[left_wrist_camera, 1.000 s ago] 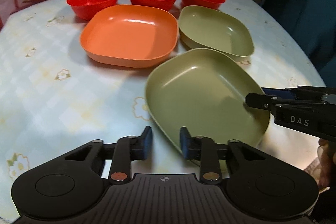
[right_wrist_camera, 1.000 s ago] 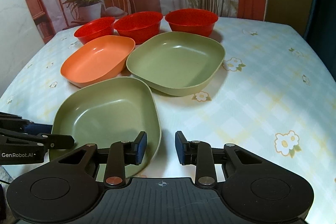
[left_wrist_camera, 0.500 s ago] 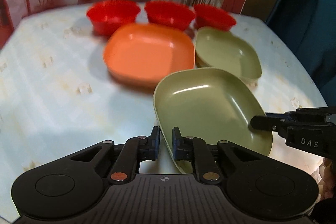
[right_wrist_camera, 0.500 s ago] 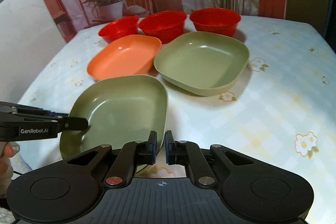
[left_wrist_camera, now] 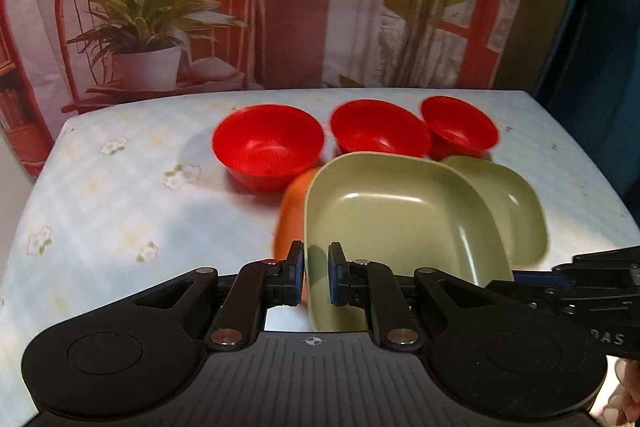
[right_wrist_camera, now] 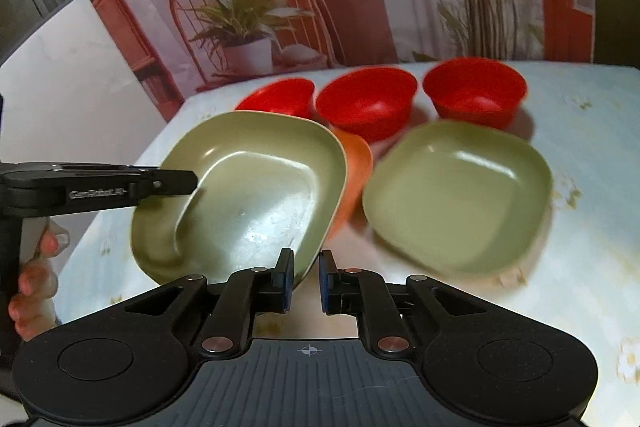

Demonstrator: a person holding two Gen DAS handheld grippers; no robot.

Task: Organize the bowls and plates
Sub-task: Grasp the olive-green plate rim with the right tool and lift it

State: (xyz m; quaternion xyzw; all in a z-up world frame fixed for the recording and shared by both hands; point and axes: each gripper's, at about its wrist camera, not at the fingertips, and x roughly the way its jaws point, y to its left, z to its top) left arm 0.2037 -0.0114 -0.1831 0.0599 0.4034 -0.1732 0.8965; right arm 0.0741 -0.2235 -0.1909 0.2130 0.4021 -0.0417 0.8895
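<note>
Left wrist view: your left gripper (left_wrist_camera: 316, 279) clamps the near rim of the green plate (left_wrist_camera: 400, 227), which is tilted above the orange plate (left_wrist_camera: 290, 215); three red bowls (left_wrist_camera: 268, 145) line the worktop (left_wrist_camera: 100, 211) behind. Right wrist view: your right gripper (right_wrist_camera: 305, 281) pinches the same green plate (right_wrist_camera: 248, 195) at its opposite rim; a second green plate (right_wrist_camera: 456, 195) lies beside it.

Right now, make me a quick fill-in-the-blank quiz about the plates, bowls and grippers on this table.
1. Both grippers pinch the rim of the lifted ____ plate.
2. The number of red bowls at the back is ____.
3. The plate partly hidden behind the lifted one is ____.

Missing words: green; three; orange
</note>
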